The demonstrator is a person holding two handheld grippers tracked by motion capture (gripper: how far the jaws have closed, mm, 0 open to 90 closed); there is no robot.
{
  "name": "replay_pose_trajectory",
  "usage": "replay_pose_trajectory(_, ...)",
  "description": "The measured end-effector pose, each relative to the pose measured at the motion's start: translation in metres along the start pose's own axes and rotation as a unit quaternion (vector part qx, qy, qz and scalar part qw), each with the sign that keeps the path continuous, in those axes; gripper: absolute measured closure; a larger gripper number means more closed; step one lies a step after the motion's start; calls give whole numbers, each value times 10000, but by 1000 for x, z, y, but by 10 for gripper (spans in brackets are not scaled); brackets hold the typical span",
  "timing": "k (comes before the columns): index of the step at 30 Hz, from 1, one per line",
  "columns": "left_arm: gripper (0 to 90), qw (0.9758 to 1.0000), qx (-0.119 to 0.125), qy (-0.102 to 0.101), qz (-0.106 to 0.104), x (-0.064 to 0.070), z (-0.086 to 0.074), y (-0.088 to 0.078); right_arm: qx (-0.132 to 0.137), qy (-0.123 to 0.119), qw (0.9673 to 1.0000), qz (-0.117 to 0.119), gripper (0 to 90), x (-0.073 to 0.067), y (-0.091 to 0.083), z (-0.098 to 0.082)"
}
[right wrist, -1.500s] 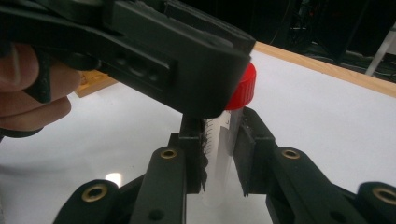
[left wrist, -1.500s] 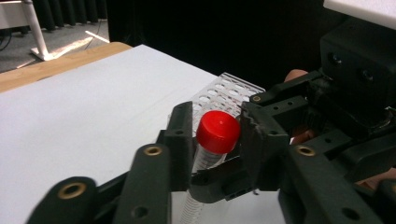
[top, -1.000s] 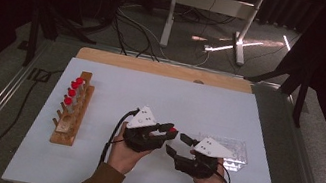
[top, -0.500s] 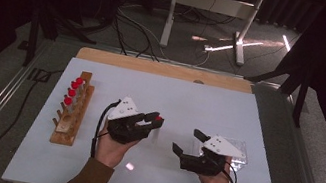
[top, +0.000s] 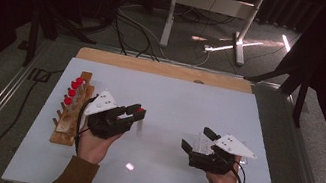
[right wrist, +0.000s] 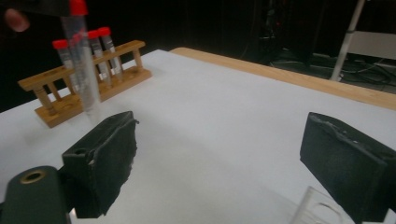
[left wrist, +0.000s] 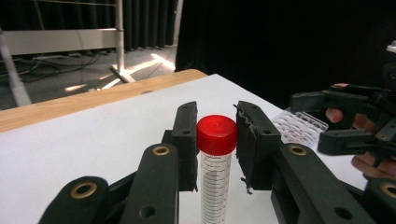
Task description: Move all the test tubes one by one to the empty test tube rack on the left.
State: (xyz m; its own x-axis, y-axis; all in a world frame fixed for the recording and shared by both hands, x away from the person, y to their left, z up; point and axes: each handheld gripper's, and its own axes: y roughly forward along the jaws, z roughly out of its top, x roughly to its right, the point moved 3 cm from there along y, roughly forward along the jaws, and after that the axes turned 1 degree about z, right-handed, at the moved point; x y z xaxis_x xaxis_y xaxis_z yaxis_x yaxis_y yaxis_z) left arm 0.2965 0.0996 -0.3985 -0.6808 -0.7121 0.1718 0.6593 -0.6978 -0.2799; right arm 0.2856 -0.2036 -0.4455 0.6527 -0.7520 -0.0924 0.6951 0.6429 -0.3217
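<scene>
Left gripper [left wrist: 216, 140] clamped on tube [left wrist: 215, 177] by its cap, at 3 o'clock of rack [top: 71, 108]; right gripper [top: 199, 140] empty, just opened wide; may slip or strike rack when lowered.

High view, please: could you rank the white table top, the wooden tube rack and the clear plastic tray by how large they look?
1. White table top, by far the largest.
2. Wooden tube rack, at the table's left.
3. Clear plastic tray, though the right gripper partly covers it, so this last place is unsure.
</scene>
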Motion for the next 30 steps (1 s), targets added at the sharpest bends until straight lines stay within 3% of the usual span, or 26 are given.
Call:
replay_pose_trajectory(13, 714, 9986, 218, -66, 482, -26, 2, -39, 169, 169, 9994, -244, 82, 17, -14, 5)
replay_pose_trajectory(30, 714, 9942, 327, -178, 1011, -54, -6, -81, 263, 299, 9984, -410, 78, 31, -24, 6)
